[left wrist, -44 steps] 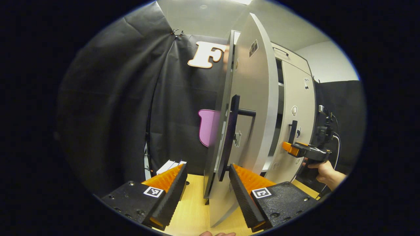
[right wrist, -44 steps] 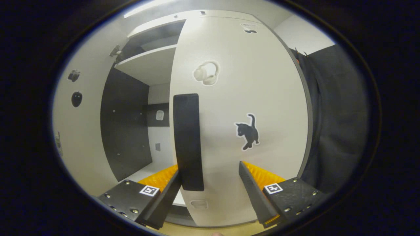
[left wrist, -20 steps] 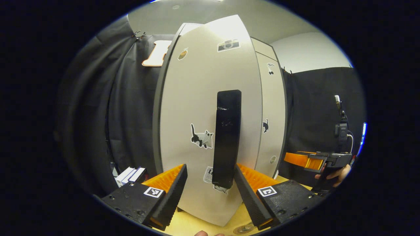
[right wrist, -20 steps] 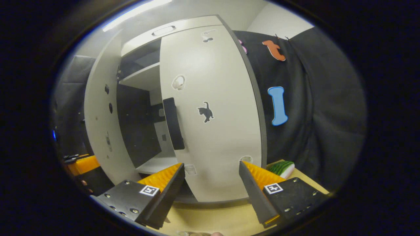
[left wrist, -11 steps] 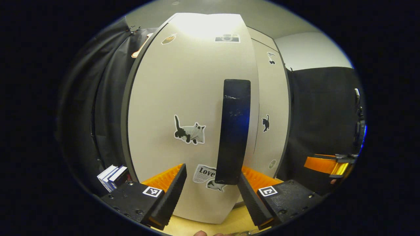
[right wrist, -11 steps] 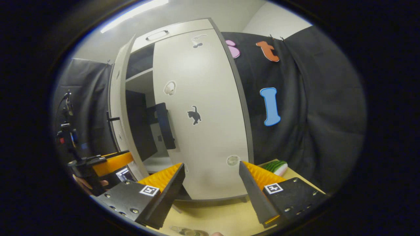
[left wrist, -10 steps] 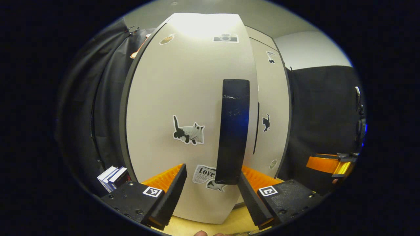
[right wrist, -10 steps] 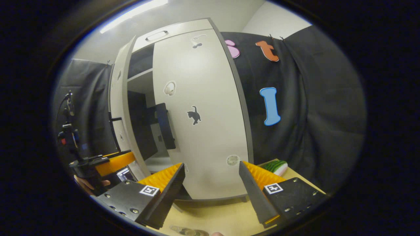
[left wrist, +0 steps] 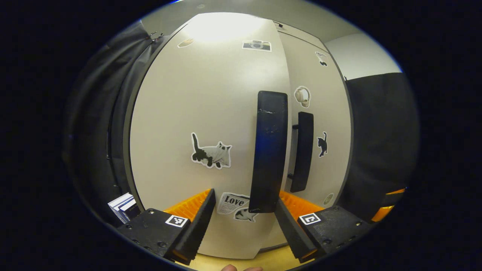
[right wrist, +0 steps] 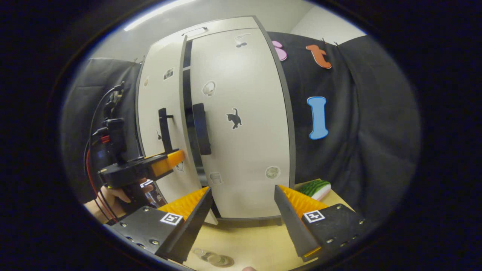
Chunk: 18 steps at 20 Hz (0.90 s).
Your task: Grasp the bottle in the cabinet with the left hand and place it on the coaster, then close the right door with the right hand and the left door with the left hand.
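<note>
The cabinet's left door [left wrist: 203, 113] stands almost flush with the right door [left wrist: 324, 113]. Its black handle [left wrist: 269, 150] hangs just above and between the fingers of my left gripper [left wrist: 244, 222], which is open and close to the door face. In the right gripper view a narrow dark gap [right wrist: 187, 113] still shows between the left door [right wrist: 158, 98] and the shut right door [right wrist: 241, 124]. There a hand [right wrist: 113, 195] holds the left gripper [right wrist: 171, 158] at the left door, below its handle. My right gripper [right wrist: 243, 214] is open, back from the cabinet. A clear round object [right wrist: 216, 259], perhaps the bottle, sits on the table.
A green striped object [right wrist: 316, 188] lies on the wooden table [right wrist: 248, 241] right of the cabinet. Several books [left wrist: 122, 205] stand left of the cabinet. The right gripper [left wrist: 384, 214] shows at the far right edge of the left gripper view. Black cloth walls surround the cabinet.
The left door has swung from wide open to nearly shut, with my left gripper following it. The right door went shut and my right gripper drew back from it.
</note>
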Tool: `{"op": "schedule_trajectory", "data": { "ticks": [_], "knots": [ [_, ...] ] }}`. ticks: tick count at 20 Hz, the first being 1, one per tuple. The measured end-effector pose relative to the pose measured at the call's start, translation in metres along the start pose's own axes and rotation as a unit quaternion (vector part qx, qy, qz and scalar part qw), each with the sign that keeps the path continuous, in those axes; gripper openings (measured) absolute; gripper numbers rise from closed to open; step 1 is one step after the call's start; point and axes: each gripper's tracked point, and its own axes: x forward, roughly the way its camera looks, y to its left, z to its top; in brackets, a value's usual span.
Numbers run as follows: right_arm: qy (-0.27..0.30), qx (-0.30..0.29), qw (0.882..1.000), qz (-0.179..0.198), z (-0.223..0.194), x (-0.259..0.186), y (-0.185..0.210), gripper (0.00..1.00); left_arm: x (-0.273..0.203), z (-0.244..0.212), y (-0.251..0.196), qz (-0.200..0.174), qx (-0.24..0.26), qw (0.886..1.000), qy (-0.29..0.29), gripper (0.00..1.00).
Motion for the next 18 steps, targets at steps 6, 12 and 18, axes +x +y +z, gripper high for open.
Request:
{"op": "schedule_trajectory", "data": {
  "ticks": [6, 12, 18],
  "knots": [
    [0.007, 0.019, 1.000, 0.009, -0.006, -0.014, -0.002, 0.98, 0.019, -0.001, 0.004, 0.041, 0.009, 0.999, -0.002, 0.92],
    [0.012, 0.019, 1.000, 0.010, -0.014, -0.031, -0.013, 1.00, 0.025, -0.002, 0.006, 0.065, 0.018, 0.998, 0.003, 0.94],
    [0.016, 0.034, 0.999, 0.010, -0.018, -0.045, -0.020, 0.97, 0.019, -0.001, 0.005, 0.075, -0.001, 0.997, 0.013, 0.99]
  ]
}}
